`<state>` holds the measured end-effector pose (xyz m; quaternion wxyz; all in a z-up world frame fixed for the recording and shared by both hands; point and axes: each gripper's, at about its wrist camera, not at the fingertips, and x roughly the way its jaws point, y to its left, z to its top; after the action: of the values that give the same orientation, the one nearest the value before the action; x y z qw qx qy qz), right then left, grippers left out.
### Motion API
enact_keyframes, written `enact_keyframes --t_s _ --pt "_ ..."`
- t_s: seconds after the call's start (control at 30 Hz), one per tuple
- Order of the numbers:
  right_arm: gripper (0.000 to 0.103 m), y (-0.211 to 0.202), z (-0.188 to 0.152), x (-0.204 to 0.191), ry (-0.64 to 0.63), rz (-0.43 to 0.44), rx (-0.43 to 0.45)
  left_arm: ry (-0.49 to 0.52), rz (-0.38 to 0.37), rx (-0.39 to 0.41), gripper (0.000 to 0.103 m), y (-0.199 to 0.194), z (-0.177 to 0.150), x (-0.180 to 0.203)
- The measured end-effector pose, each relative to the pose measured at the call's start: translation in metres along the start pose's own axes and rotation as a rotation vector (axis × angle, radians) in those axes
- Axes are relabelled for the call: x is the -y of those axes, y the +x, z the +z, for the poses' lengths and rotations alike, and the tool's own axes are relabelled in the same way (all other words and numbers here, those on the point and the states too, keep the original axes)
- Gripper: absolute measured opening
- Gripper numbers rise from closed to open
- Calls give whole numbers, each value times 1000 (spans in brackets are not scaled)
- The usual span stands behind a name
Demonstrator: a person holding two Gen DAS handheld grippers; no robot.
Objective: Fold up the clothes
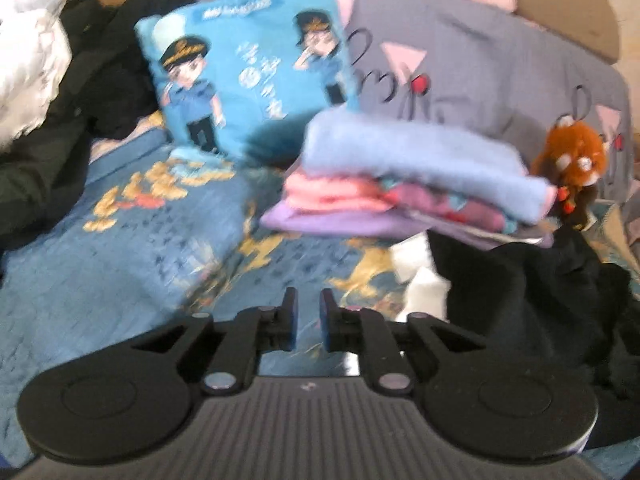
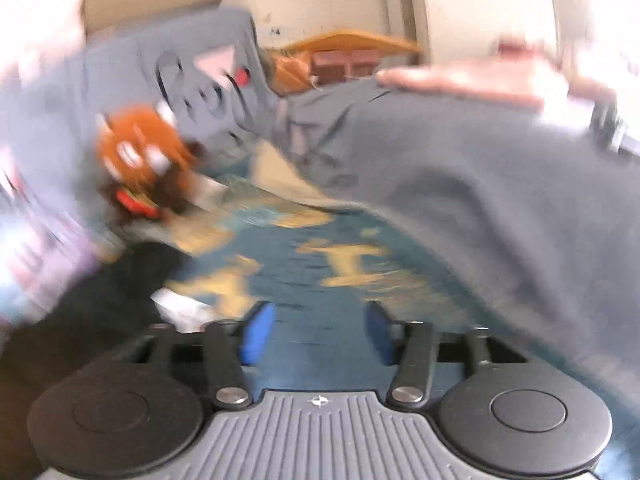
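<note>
soft fleece and knit, folded flat into a small stack of clothes point(image 1: 404, 184): fuzzy pale-blue layer on top, coral pink, patterned purple and plain lilac beneath, resting on a quilted teal bedspread with yellow motifs point(image 1: 132, 232). just right of the stack, a furry orange-brown plush toy point(image 1: 570, 160), also seen blurred in the right wrist view point(image 2: 140, 152). in front of the stack, a crumpled black garment point(image 1: 532, 292) beside a scrap of white fabric point(image 1: 424, 284). behind, a square blue cushion printed with cartoon uniformed figures point(image 1: 248, 76), leaning upright, and a grey quilt with pink triangles and dark scribbles point(image 1: 500, 60) heaped at the back. dark clothing piled at far left point(image 1: 92, 80).

left gripper point(image 1: 308, 320): black linkages, blue pads nearly together with a narrow gap, gripping nothing, hovering over the bedspread apart from the stack.

right gripper point(image 2: 318, 332): blue pads point(image 2: 258, 332) spread wide, released, nothing between them, above the bedspread beside a smooth grey fold of the quilt point(image 2: 480, 200). heavy motion blur here.
</note>
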<state>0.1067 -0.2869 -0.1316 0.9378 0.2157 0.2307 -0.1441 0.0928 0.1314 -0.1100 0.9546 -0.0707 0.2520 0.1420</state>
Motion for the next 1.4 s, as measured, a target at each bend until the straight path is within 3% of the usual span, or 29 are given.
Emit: enact_keyframes --t_s 0.07,0.13,0.23,0.43,0.47,0.53,0.57,0.6,0.73,0.93,1.17,1.23,1.27,1.3,1.37,1.4 --pt "81 9 -3 6 153 221 -106 67 -22 32 19 -4 -1 14" --pt "80 22 -13 3 247 328 -214 124 -56 58 24 -9 -2 28" --pt "79 36 -22 -9 241 253 -292 131 -132 72 29 -16 -5 41" --pt "79 63 -15 -25 215 238 -353 204 -294 53 40 -25 -15 69" --pt "74 67 -13 -29 198 229 -364 223 -316 43 41 -25 -18 75" --pt "49 71 -10 -36 169 225 -386 251 -350 18 41 -26 -25 85" --pt "25 74 -9 -38 178 244 -406 264 -365 8 41 -27 -29 89" --pt "9 77 -10 -37 198 255 -427 281 -379 -2 41 -28 -32 94" --pt "7 84 -18 -38 244 268 -486 395 -408 -32 44 -27 -49 116" --pt "6 67 7 -52 272 341 -462 483 -437 -67 46 -26 -67 133" --pt "6 71 49 -89 240 363 -415 490 -443 -77 53 -24 -70 133" --pt "10 70 54 -92 242 346 -388 487 -442 -81 54 -23 -69 133" --pt "19 69 57 -94 242 336 -372 485 -442 -83 55 -23 -68 132" --pt "38 68 59 -94 239 328 -362 484 -442 -84 55 -23 -68 132" --pt "65 64 57 -91 220 303 -374 483 -441 -87 55 -23 -67 132" --pt "66 60 53 -89 207 285 -385 483 -441 -87 55 -23 -67 132"
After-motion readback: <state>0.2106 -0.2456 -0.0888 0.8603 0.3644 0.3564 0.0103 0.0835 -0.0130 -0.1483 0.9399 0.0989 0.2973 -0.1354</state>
